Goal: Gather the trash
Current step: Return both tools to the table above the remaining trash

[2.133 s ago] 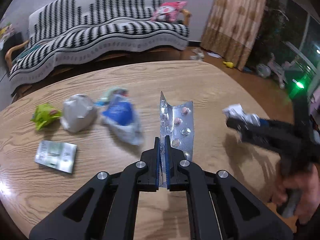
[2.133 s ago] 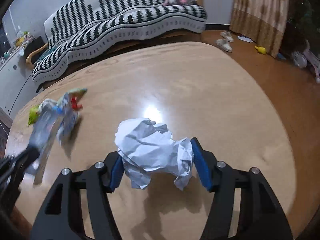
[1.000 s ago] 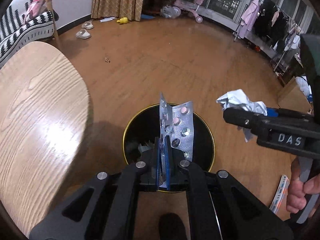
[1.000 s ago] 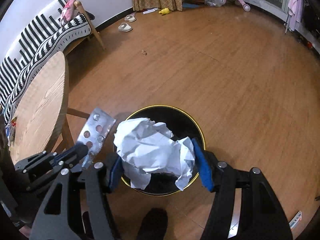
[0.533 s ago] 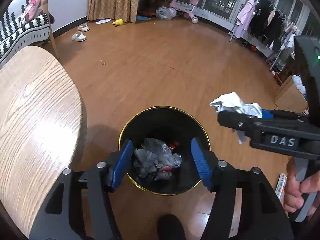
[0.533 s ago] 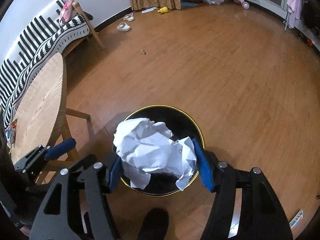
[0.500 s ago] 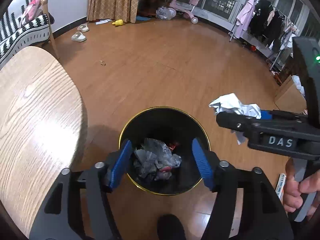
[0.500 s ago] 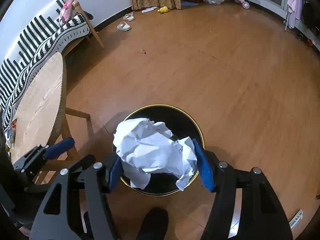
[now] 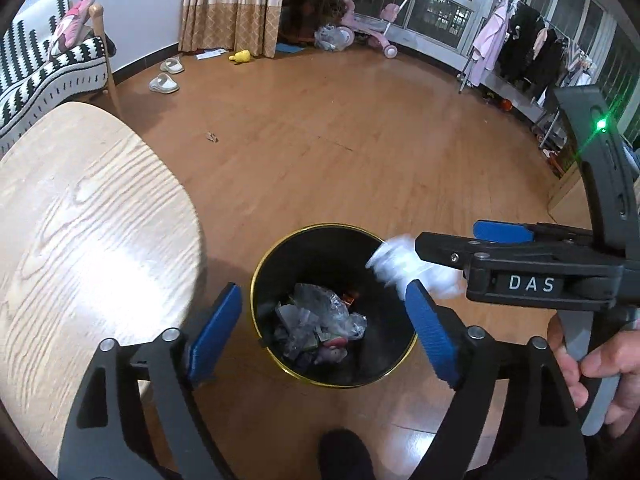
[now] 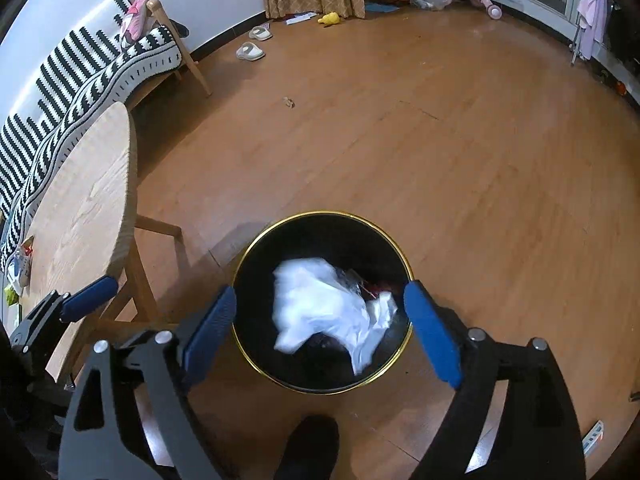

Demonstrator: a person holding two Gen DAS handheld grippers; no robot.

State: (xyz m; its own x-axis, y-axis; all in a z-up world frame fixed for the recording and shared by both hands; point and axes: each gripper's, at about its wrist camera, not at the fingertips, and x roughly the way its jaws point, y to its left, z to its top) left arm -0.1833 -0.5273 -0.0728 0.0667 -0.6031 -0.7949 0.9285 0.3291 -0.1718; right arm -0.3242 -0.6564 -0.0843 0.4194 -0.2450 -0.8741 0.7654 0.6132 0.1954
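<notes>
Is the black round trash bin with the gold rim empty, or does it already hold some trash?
Not empty. The black round trash bin with the gold rim holds crumpled clear plastic and wrappers at its bottom.

Bin (image 10: 400, 258): glossy black with a shiny gold-coloured rim; beside it the table (image 9: 80, 216) is pale wood, grain showing, slight sheen; under it the floor (image 10: 440, 140) is smooth brown wood, polished; inside it, crumpled white paper (image 10: 324, 304) over crinkly clear plastic (image 9: 320, 316).

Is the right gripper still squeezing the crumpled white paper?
No, the right gripper has its jaws spread wide, having just opened, and the crumpled paper is blurred, loose between them over the bin.
</notes>
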